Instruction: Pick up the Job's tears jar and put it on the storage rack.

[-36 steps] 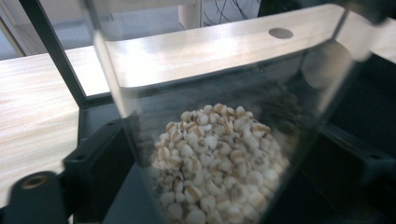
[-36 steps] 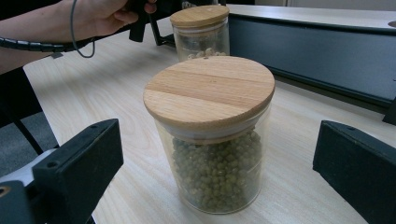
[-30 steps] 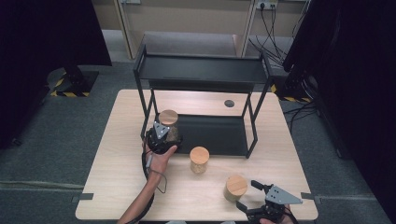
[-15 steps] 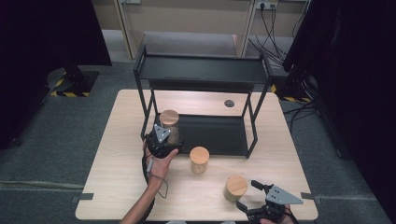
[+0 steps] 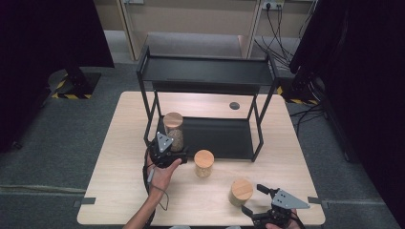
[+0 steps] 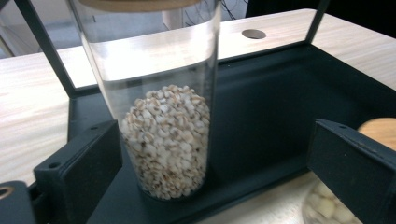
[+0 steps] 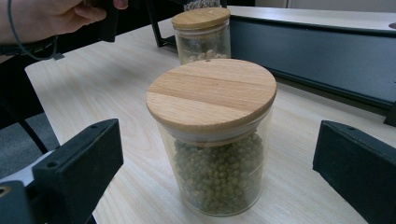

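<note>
A tall glass jar (image 5: 173, 130) with a wooden lid, part full of pale grains (image 6: 168, 135), stands on the black rack's lower shelf (image 5: 222, 136). My left gripper (image 5: 171, 149) (image 6: 215, 163) is open just in front of it. Its jaws have just been opening; the jar stands ahead of them near the left one, and no pad presses on it. A short jar of green beans (image 5: 240, 192) (image 7: 212, 140) stands near the table's front edge. My right gripper (image 5: 252, 199) (image 7: 215, 172) is open, with that jar between its jaws and untouched.
A third small jar (image 5: 204, 163) (image 7: 201, 35) stands on the wooden table (image 5: 124, 191) in front of the rack. The two-tier black rack (image 5: 205, 71) takes up the middle and back. A round cable hole (image 5: 234, 105) lies behind it.
My left gripper has drawn back a little from the tall jar, which stays on the shelf. The right gripper has kept still.
</note>
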Action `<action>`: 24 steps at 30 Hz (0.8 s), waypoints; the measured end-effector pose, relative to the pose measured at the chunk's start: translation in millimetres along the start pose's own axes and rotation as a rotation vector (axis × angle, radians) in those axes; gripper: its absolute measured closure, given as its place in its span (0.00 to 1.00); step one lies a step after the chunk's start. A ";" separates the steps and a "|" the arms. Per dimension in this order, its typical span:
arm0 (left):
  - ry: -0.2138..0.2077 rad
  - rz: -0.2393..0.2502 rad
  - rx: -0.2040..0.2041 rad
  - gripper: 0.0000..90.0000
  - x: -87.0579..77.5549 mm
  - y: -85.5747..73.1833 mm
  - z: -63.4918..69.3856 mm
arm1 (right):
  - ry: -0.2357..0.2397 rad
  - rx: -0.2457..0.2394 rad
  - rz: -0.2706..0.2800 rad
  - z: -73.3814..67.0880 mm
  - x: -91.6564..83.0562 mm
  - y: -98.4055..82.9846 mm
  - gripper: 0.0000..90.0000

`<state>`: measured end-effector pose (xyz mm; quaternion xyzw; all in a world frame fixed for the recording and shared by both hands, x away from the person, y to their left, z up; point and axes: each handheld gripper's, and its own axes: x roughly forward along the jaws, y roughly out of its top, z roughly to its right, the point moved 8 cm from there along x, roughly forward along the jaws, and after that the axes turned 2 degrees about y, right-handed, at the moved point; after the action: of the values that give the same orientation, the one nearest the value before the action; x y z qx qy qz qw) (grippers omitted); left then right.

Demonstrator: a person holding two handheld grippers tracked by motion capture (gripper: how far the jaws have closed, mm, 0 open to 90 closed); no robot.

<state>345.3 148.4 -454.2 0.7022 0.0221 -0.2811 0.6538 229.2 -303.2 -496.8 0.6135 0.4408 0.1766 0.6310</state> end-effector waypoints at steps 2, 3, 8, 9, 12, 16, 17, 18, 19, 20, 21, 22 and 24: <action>-0.005 0.005 0.005 0.03 -3.4 -1.8 0.9 | 0.000 -0.001 0.000 -0.2 -0.1 0.0 0.02; -0.008 0.005 0.008 0.03 -5.3 -2.7 1.0 | 0.000 0.000 0.001 -0.2 -0.2 0.0 0.02; -0.030 0.012 0.016 0.03 -15.5 -7.9 0.8 | 0.000 0.001 0.002 -0.1 -0.4 0.0 0.02; -0.032 0.012 0.022 0.03 -17.6 -8.8 0.9 | 0.000 0.000 0.002 -0.1 -0.3 0.1 0.02; -0.037 0.012 0.044 0.03 -23.5 -10.9 0.4 | 0.000 0.000 0.003 -0.3 -0.3 0.2 0.02; -0.047 0.019 0.048 0.03 -32.5 -14.4 -2.0 | -0.001 -0.001 0.001 -0.3 0.0 0.1 0.02; -0.053 0.024 0.046 0.03 -35.9 -15.7 -2.7 | 0.000 -0.001 0.000 -0.4 0.1 0.1 0.02; -0.056 0.027 0.043 0.03 -37.8 -16.5 -2.9 | 0.000 -0.002 0.000 -0.5 0.2 0.1 0.02; -0.061 0.032 0.041 0.03 -40.0 -17.7 -2.8 | 0.000 -0.002 0.000 -0.6 0.3 0.1 0.02; -0.066 0.033 0.043 0.03 -42.2 -18.7 -2.6 | 0.000 -0.002 0.000 -0.6 0.5 0.1 0.02; -0.072 0.036 0.042 0.03 -44.1 -19.7 -2.4 | 0.000 -0.002 0.000 -0.7 0.6 0.0 0.02; -0.080 0.037 0.038 0.03 -45.8 -20.8 -2.2 | 0.001 -0.002 0.000 -0.8 0.7 0.0 0.02; -0.089 0.044 0.032 0.03 -48.7 -23.3 -1.7 | 0.000 -0.002 -0.001 -0.9 0.7 0.2 0.02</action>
<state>295.7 169.7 -454.7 0.6997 -0.0270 -0.2982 0.6487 228.9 -302.2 -496.7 0.6127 0.4410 0.1770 0.6315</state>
